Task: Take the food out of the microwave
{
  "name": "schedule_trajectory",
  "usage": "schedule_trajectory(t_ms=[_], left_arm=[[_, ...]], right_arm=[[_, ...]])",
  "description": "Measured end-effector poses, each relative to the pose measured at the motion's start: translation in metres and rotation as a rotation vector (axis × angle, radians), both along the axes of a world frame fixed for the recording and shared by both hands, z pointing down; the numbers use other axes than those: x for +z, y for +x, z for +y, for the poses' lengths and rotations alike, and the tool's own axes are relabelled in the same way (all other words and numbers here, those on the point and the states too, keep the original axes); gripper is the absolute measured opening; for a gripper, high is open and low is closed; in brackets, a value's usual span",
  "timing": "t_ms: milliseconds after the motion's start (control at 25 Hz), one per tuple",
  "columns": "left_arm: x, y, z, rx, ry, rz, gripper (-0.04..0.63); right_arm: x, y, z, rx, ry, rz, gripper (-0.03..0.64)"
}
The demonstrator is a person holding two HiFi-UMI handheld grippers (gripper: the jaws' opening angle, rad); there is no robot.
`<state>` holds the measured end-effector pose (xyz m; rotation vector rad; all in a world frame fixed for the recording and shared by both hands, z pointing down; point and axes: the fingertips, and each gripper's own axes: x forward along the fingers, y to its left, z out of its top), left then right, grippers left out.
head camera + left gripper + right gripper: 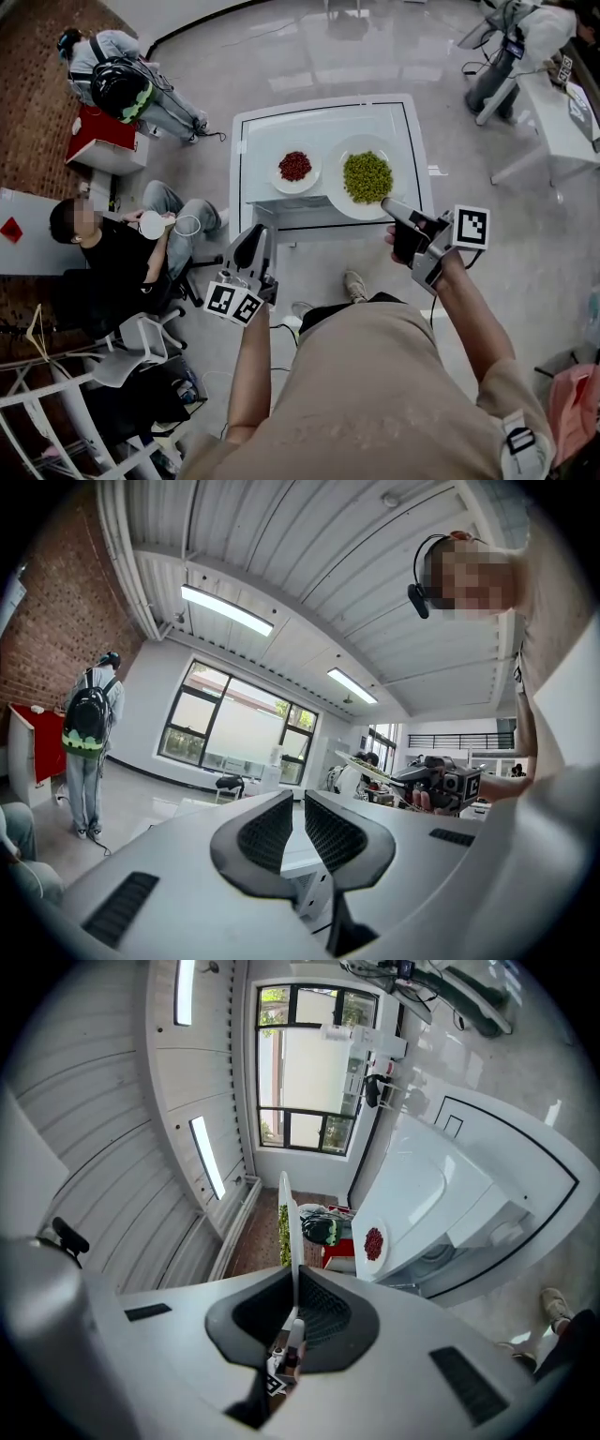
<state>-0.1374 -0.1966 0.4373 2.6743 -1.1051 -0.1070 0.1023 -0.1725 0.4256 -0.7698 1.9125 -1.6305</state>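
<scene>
Head view shows the right hand-held gripper (pixel 389 206) clamped on the near rim of a large plate (pixel 339 201) of green peas (pixel 367 176), over the white counter's (pixel 272 127) near right corner. A small plate (pixel 281 184) of red beans sits just beside it. The left hand-held gripper (pixel 251 246), short of the counter, has its jaws narrowly apart and empty.

Green peas (pixel 367 177) fill a large white plate (pixel 345 207), level above the white microwave's (pixel 267 131) right side. Red beans (pixel 295 166) lie on a smaller plate (pixel 278 179) to its left.
</scene>
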Motion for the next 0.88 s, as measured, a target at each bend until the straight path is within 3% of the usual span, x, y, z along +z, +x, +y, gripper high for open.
schedule_trajectory(t_ms=[400,640,880], left_arm=[[0.004,0.028,-0.006,0.055,0.004,-0.012,0.028],[0.006,0.03,-0.015,0.063,-0.042,0.007,0.028],[0.014,0.042,-0.021,0.087,-0.045,-0.035,0.028]], right_arm=[[0.0,0.06,0.028,0.114,0.009,0.023,0.018],[0.002,0.084,0.037,0.171,0.006,0.027,0.018],[0.016,0.115,0.046,0.238,0.004,0.028,0.018]])
